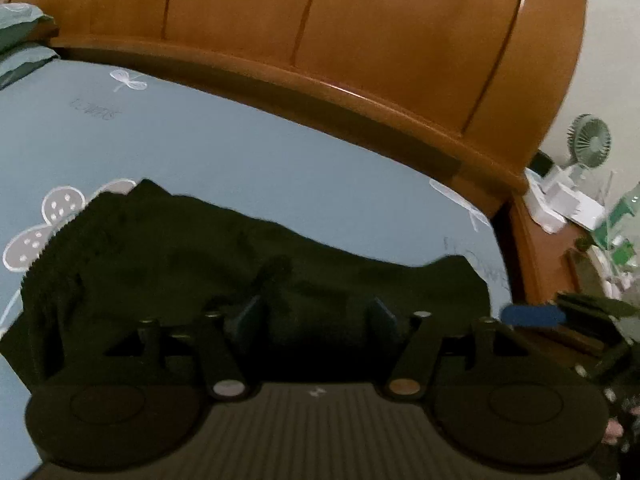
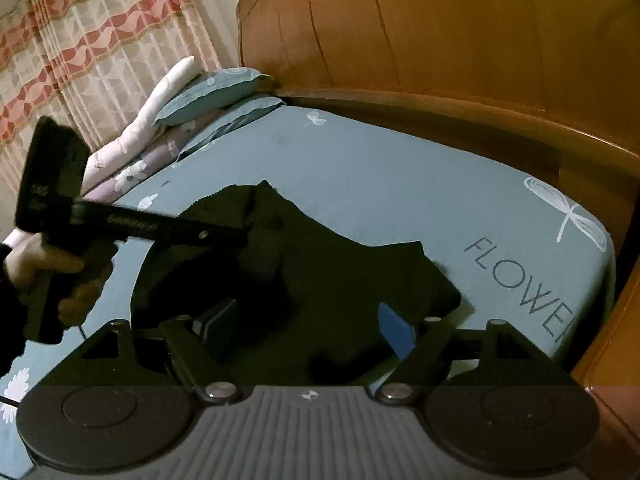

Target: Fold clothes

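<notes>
A dark green-black garment [image 1: 192,256] lies crumpled on the blue bedsheet [image 1: 240,152]; it also shows in the right wrist view [image 2: 352,276]. My left gripper [image 1: 316,312] is open, its fingers hovering over the garment's near part with cloth between and below them. My right gripper [image 2: 308,324] is open over the garment's near edge, its blue pad [image 2: 394,332] showing. The left gripper [image 2: 224,232] also shows in the right wrist view, held by a hand and reaching over the garment's left side.
A wooden headboard [image 1: 320,40] curves behind the bed. Pillows and folded bedding [image 2: 192,108] are stacked at the far left by a curtain [image 2: 80,40]. A bedside table with a small fan [image 1: 588,144] and bottles stands to the right.
</notes>
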Available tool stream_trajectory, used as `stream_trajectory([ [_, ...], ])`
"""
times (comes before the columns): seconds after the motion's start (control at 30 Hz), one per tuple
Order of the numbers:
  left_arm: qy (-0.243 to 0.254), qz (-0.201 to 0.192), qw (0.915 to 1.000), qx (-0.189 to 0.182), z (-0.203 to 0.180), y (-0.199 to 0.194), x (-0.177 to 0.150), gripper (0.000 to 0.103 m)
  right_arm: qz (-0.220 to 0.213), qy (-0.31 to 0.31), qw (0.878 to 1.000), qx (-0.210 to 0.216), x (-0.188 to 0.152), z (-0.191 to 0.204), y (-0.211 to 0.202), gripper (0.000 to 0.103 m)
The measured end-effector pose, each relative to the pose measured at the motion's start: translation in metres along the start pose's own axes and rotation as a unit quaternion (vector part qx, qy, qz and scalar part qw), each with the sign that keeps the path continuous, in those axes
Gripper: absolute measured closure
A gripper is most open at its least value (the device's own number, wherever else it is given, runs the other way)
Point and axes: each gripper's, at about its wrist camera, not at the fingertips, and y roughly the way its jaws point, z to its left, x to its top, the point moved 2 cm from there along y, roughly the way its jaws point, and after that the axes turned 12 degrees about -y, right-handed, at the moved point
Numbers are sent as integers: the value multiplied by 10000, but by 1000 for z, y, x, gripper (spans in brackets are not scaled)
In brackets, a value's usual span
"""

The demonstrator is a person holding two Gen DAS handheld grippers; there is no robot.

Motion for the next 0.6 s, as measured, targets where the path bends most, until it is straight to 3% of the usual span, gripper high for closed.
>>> stream_trajectory([
  [0.13, -192, 139, 9996, 132, 14, 23, -7, 39, 95, 68, 9999, 63, -3, 0, 6, 22],
  [0.23, -316, 146, 9993, 165, 13, 19, -1, 40, 136, -32, 9998, 118, -2, 4, 7, 22],
  [0.4, -458, -313, 9978, 372, 20, -34, 4, 37, 5, -343, 9993, 160, 10, 10, 9, 23],
  [0.43, -611, -440, 9960, 483, 27, -48, 3, 33, -40, -439, 9989, 163, 13, 12, 10, 25],
  [0.5, -913, -664, 9911, 703, 43, -74, -3, 33, -100, -680, 9974, 213, 23, 19, 19, 38],
  [0.6, -1280, -795, 9832, 1027, 63, -102, -23, 32, -181, -1065, 9930, 479, 41, 36, 41, 47],
])
